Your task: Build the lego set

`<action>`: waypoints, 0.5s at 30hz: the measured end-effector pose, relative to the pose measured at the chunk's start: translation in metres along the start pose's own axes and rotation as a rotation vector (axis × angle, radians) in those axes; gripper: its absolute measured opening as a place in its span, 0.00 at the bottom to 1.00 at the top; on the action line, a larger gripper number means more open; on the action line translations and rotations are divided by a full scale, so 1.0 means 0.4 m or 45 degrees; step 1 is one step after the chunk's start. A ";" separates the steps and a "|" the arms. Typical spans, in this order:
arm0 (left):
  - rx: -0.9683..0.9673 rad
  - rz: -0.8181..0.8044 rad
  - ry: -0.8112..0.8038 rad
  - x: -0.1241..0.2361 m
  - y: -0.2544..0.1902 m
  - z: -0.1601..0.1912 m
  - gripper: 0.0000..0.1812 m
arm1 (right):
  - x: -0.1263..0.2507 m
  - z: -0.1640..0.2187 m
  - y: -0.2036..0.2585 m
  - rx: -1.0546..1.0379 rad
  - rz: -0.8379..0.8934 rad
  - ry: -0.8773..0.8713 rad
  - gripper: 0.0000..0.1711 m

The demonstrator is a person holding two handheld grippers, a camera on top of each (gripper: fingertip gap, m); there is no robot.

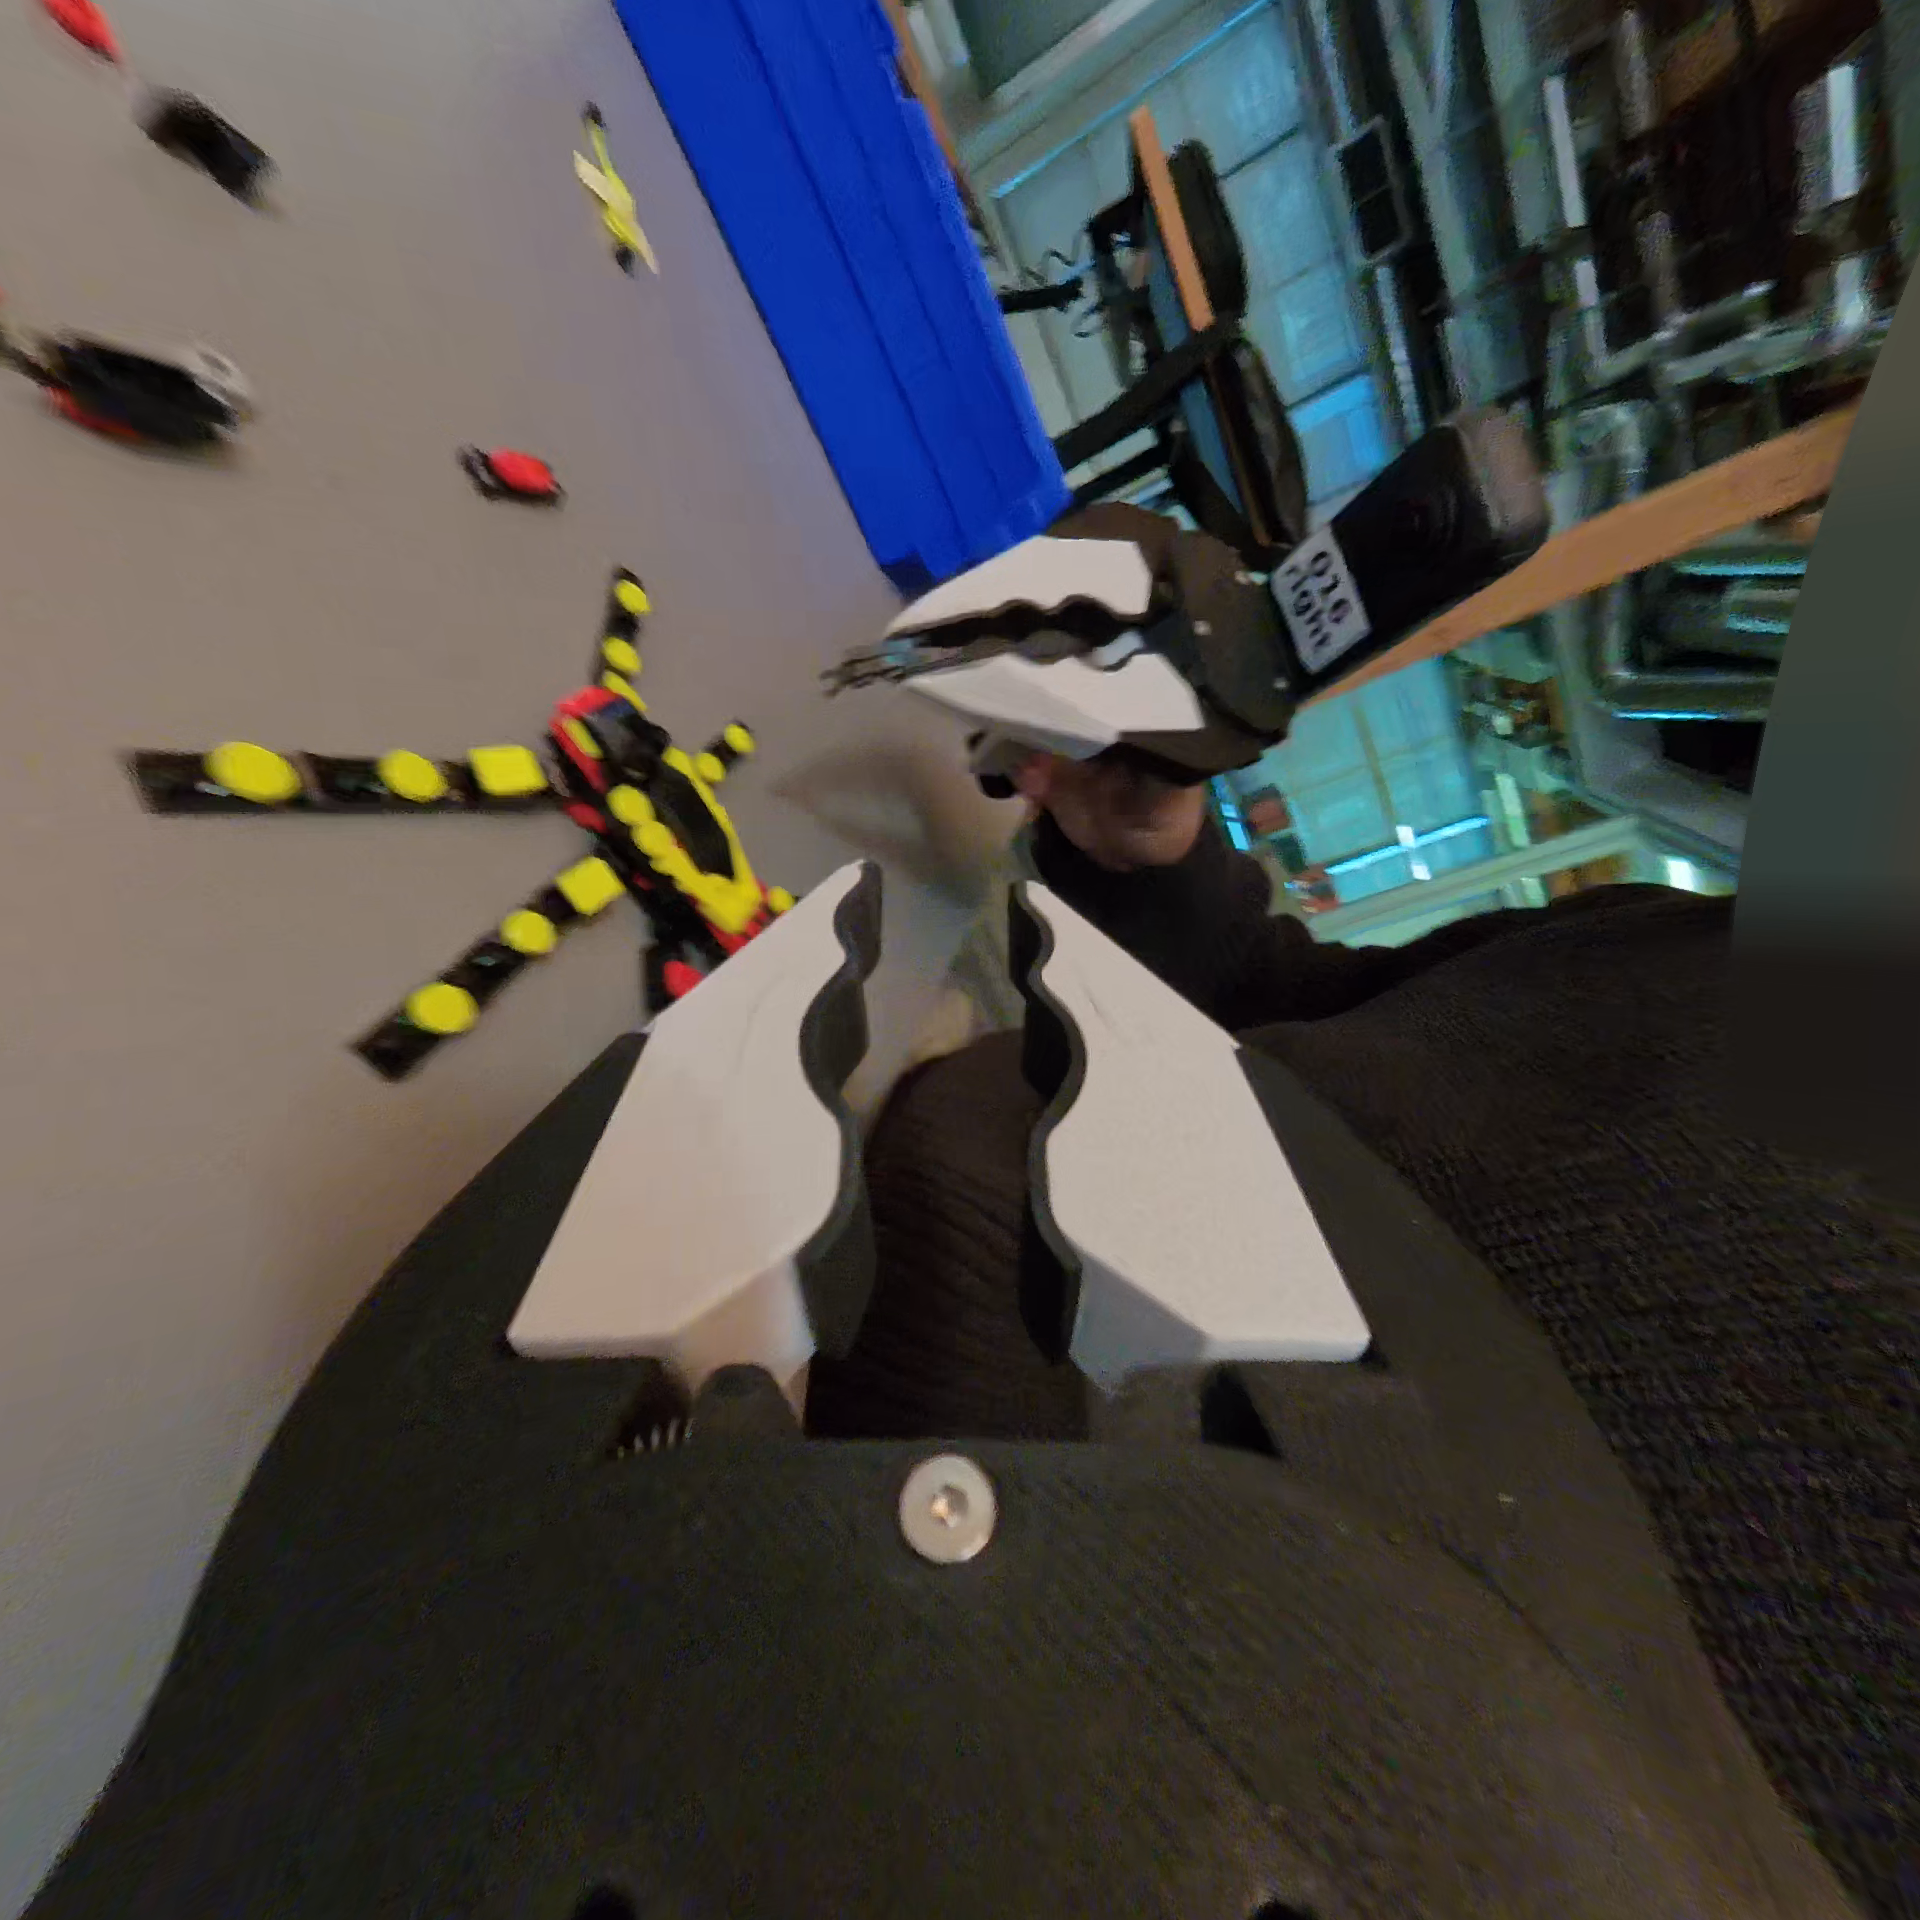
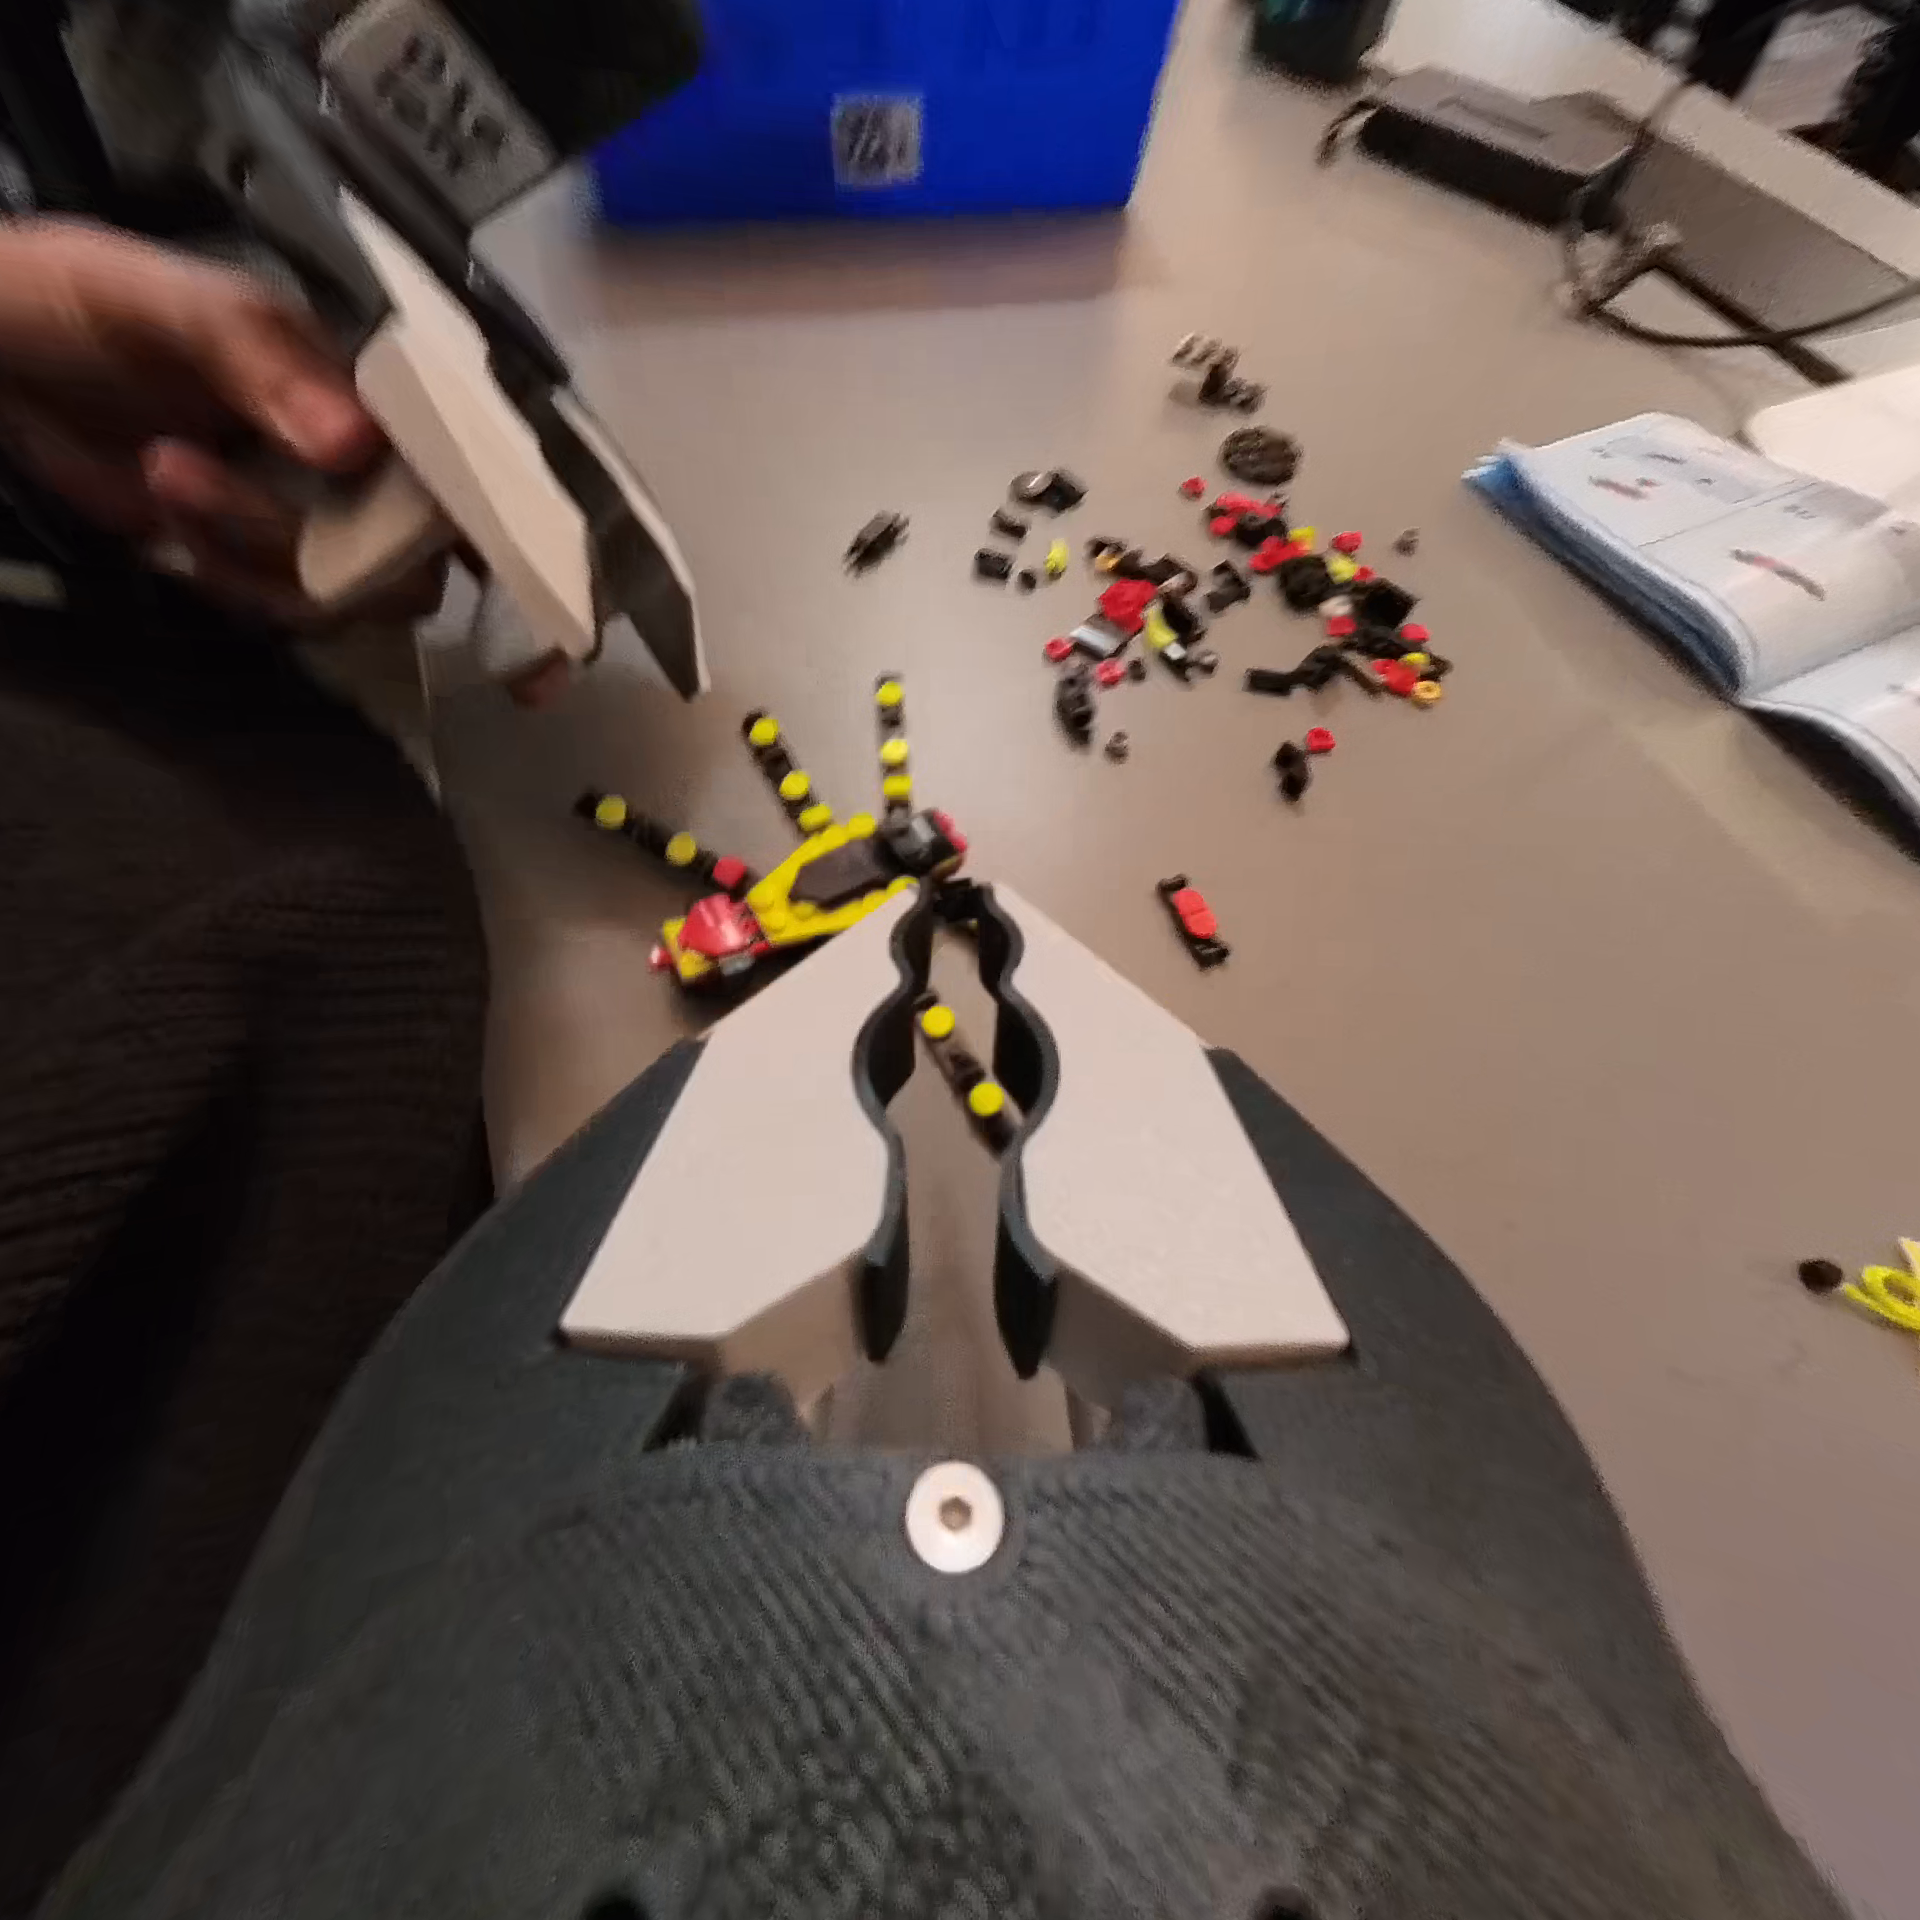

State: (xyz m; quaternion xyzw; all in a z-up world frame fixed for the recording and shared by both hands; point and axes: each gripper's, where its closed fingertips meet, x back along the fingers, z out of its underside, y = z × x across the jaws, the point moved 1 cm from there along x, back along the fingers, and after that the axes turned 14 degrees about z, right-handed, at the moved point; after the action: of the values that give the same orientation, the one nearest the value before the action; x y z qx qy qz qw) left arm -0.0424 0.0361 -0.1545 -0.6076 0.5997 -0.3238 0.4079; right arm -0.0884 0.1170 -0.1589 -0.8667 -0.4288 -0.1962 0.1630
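Observation:
A partly built lego model (image 2: 821,883), yellow, red and black with black legs bearing yellow studs, lies on the grey table (image 2: 1455,1039); it also shows in the left wrist view (image 1: 655,821). My right gripper (image 2: 951,902) hovers over the model's near end, its jaws nearly closed on a small black piece (image 2: 956,891). One studded leg (image 2: 961,1070) shows through the gap between its fingers. In the left wrist view the right gripper (image 1: 868,665) has a black bit sticking out of its tips. My left gripper (image 1: 940,883) is open and empty, raised left of the model; it also shows in the right wrist view (image 2: 634,665).
A pile of loose red, black and yellow pieces (image 2: 1247,592) lies beyond the model. An open instruction booklet (image 2: 1714,561) is at the right. A blue bin (image 2: 883,104) stands at the far edge. A red-and-black piece (image 2: 1195,920) and a yellow piece (image 2: 1881,1288) lie apart. Left tips to right tips: about 9 centimetres.

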 end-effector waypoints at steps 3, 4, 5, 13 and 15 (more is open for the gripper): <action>-0.150 -0.195 0.015 0.052 0.028 -0.071 0.20 | 0.011 -0.024 -0.118 -0.343 0.091 -0.104 0.03; -0.219 -0.272 0.005 0.077 0.037 -0.107 0.21 | 0.012 -0.022 -0.169 -0.477 0.129 -0.124 0.03; -0.284 -0.354 -0.013 0.105 0.050 -0.148 0.22 | 0.008 -0.011 -0.221 -0.625 0.168 -0.131 0.03; -0.655 -1.083 0.153 0.313 0.260 -0.441 0.38 | -0.113 0.108 -0.362 -1.168 0.206 0.092 0.04; -0.669 -1.235 0.148 0.354 0.319 -0.500 0.39 | -0.123 0.112 -0.383 -1.169 0.253 0.105 0.04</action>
State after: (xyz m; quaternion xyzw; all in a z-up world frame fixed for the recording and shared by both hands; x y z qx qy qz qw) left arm -0.2681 -0.1192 -0.1895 -0.8766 0.3332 -0.3471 0.0127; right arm -0.2306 0.1925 -0.2040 -0.8774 -0.2060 -0.3833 -0.2021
